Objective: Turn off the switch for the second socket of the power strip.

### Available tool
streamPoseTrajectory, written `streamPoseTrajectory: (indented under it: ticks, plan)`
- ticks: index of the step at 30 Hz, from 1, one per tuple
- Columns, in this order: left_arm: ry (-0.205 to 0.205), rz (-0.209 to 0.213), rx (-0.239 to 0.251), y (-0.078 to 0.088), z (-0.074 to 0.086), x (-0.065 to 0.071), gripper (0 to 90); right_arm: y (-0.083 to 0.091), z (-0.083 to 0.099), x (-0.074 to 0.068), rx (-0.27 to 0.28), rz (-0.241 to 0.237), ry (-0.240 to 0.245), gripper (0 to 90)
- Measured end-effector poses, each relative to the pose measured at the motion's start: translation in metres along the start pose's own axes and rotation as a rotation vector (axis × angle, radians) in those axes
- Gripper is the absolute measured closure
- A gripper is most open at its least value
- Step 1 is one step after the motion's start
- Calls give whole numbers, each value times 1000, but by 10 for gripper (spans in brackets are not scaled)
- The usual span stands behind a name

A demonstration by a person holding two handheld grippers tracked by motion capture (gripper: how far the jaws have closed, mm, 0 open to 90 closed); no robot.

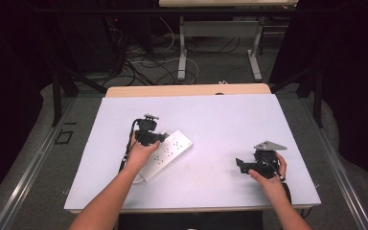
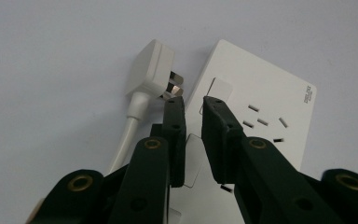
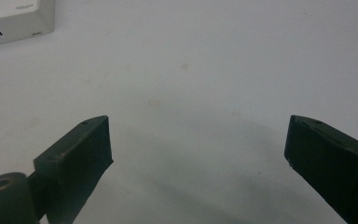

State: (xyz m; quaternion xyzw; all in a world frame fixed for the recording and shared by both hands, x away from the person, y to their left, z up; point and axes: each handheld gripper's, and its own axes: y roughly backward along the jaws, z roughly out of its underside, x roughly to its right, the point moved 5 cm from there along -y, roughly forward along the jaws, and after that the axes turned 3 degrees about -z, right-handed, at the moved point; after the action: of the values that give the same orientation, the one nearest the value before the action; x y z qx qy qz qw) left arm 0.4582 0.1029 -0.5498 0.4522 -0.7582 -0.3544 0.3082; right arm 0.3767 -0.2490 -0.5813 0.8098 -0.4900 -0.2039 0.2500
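Observation:
A white power strip (image 1: pixel 165 153) lies slanted on the white table cover (image 1: pixel 220 120), left of the middle. In the left gripper view its sockets (image 2: pixel 261 116) are in sight, and a white plug (image 2: pixel 151 70) on a white cable (image 2: pixel 128 135) lies beside its end with the pins toward it. My left gripper (image 1: pixel 154 139) hangs over that end of the strip. Its jaws (image 2: pixel 193 102) stand almost together with a narrow gap and nothing between them. My right gripper (image 1: pixel 242 165) rests at the right, wide open (image 3: pixel 198 140) over bare cover, with a corner of the strip (image 3: pixel 9 18) far off.
The cover ends at the table's front edge (image 1: pixel 191 208) close to both forearms. Behind the table stands a desk frame (image 1: pixel 218 48) among loose cables (image 1: pixel 143 67) on the floor. Dark curtains close both sides.

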Motion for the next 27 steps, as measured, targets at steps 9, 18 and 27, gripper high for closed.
streamPoseTrajectory:
  ticks: [9, 18, 27]
  plan:
    - [-7, -8, -29, -7, 2, 2, 868, 0, 0, 0, 0, 2, 3, 68]
    - [-6, -5, -35, -9, 3, 4, 899, 0, 0, 0, 0, 1, 4, 69]
    - [1, -7, -34, -9, 4, 5, 900, 0, 0, -1, -3, 3, -2, 69]
